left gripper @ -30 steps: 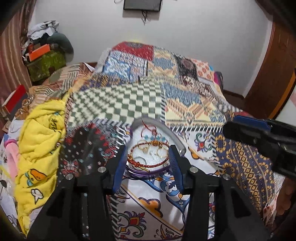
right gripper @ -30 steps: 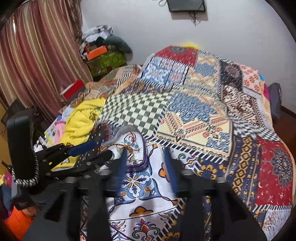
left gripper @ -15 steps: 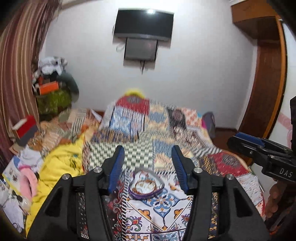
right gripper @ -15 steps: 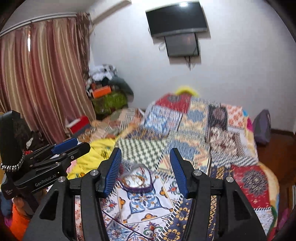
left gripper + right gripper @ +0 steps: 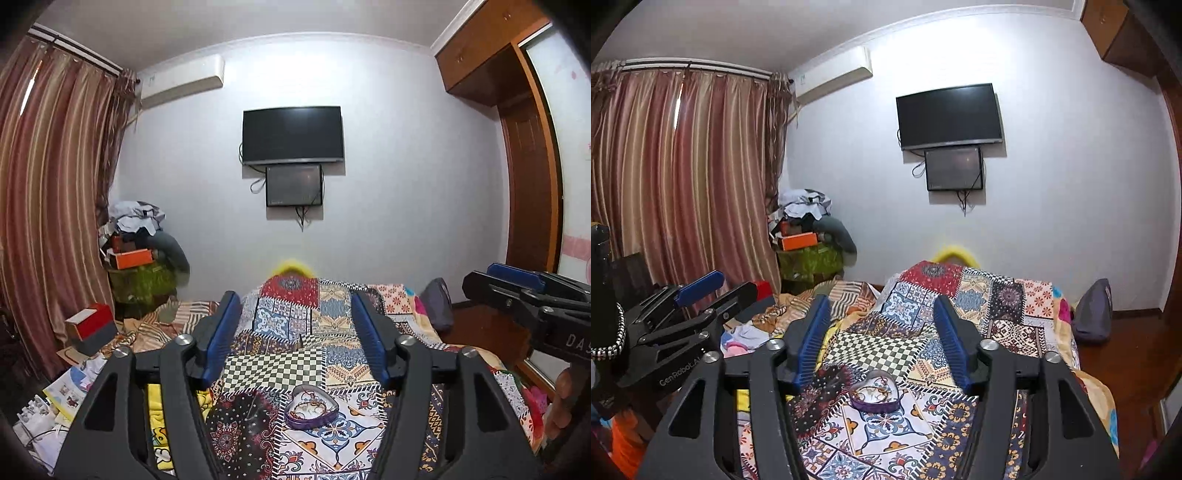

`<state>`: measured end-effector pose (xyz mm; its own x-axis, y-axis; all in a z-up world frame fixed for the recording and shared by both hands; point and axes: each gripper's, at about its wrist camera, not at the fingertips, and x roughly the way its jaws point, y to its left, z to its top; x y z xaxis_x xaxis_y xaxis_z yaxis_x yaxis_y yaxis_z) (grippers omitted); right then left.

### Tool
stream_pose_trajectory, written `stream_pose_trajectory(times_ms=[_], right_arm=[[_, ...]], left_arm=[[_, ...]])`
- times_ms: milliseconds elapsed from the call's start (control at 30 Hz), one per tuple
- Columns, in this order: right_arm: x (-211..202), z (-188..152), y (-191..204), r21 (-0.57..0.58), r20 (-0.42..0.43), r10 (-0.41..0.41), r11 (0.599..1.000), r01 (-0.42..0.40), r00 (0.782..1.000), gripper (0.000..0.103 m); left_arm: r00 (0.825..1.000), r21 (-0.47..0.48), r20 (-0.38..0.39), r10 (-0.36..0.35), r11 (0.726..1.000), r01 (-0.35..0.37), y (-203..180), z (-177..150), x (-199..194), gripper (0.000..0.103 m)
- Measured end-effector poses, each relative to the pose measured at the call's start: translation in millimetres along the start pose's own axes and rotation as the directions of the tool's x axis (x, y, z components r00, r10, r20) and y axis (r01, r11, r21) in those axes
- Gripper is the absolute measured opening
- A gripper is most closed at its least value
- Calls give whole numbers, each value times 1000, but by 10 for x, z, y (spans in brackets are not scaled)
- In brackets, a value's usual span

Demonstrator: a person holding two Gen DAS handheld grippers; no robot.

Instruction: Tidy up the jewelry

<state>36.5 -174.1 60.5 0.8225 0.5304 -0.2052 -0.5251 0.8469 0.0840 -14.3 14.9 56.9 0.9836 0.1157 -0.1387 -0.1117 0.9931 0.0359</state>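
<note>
Both cameras have swung up from the patchwork bed [image 5: 291,325] to take in the wall, leaving the heart-shaped jewelry dish [image 5: 312,406] small and low on the quilt. With both tools well clear, the dish sits on soft, uneven bedding; a bump to the cover could tip it and spill the bangles. The left hand-held gripper [image 5: 295,332] and right hand-held gripper [image 5: 881,334] are both opening, nothing between their jaws.

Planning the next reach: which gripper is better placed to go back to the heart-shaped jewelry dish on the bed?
Neither clearly. The left gripper and right gripper, both opening and empty, are raised off the heart-shaped dish, which lies centred below each; perhaps left, marginally.
</note>
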Motion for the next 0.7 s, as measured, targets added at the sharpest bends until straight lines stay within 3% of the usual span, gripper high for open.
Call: stream_pose_trajectory(times_ms=[67,133,233,700], right_arm=[[-48,-16,21,-3,21,-33,999,34,999,83],[-52,-31,9,-1,32,-57,998,57,998,92],[-105,-44,24,8,39,-56,998,56,998,103],[-180,-127,83,4,15,-71,997,71,997,103]], left_arm=[[1000,-6,3,9,1000,-9,18,-7,-52,72],[1000,-24,3,10,1000,-10,33,-3,-91,88],[1000,-56,1,9,998,-9,96,-2,-146,94],[1000,-47,-11,-5,999,4,54,-48,-275,97]])
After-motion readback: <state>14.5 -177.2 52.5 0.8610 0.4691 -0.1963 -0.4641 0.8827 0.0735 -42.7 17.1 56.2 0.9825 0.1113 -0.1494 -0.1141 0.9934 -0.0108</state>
